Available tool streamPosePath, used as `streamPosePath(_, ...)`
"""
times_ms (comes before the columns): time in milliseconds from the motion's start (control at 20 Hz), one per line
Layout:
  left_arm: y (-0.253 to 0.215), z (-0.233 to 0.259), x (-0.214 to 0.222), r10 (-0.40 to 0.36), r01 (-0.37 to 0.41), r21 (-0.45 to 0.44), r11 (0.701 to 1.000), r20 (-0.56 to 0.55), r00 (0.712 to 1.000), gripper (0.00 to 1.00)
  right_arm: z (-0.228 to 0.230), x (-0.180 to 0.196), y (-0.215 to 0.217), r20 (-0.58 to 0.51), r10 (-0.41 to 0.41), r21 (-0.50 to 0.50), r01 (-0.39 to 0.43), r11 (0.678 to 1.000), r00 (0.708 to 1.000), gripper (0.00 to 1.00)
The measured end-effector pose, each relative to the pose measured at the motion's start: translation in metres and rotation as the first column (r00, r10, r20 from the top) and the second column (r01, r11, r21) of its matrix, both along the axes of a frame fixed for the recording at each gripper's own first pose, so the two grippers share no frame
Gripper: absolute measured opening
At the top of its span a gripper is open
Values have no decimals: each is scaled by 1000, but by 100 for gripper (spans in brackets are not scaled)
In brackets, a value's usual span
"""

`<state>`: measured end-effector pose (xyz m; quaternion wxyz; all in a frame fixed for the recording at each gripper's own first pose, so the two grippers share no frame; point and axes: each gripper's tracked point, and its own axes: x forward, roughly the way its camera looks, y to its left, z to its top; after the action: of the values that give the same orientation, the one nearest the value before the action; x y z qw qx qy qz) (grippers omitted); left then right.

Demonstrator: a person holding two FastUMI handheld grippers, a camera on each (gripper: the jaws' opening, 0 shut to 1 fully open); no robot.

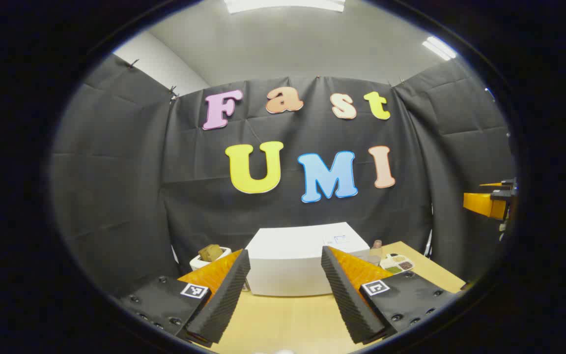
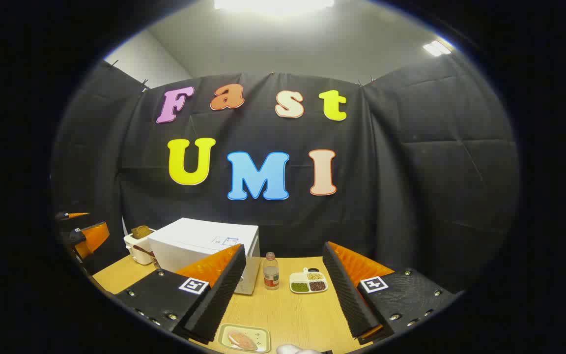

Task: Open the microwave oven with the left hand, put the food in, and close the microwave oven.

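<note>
A white microwave stands on the wooden table straight ahead of my left gripper, which is held open above the table with nothing between its fingers. In the right gripper view the microwave stands at the left, its door looking shut. The food, a pale pink piece on a small tray, lies near the table's front edge, below and just left of my right gripper. That gripper is open too and holds nothing. My left gripper also shows at the far left.
A white toaster with bread stands left of the microwave. A small bottle and a divided dish of grains stand right of it. The wooden table is bare between the dish and the tray.
</note>
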<state>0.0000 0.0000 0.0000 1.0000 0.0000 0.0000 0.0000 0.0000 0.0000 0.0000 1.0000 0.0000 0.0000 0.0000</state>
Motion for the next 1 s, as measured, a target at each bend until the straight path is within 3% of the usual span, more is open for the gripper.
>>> streamPosePath(200, 0, 5, 1, 2, -2, 5, 1000, 12, 1000, 100, -2, -1, -1, -4, 0, -7, 0, 1000, 1000, 96)
streamPosePath(250, 1, 6, 1, 2, -2, 7, 1000, 17, 1000, 94, -2, -1, 0, -4, 2, -4, -2, 1000, 1000, 96)
streamPosePath(400, 1, 4, 2, 0, 0, -2, 1000, 15, 1000, 100, -4, 0, -2, -12, 1, -2, -1, 1000, 1000, 96)
streamPosePath(1000, -13, -11, 10, -22, 22, -1, 1000, 7, 1000, 96, -2, 0, -6, -20, 0, -6, 0, 1000, 1000, 96)
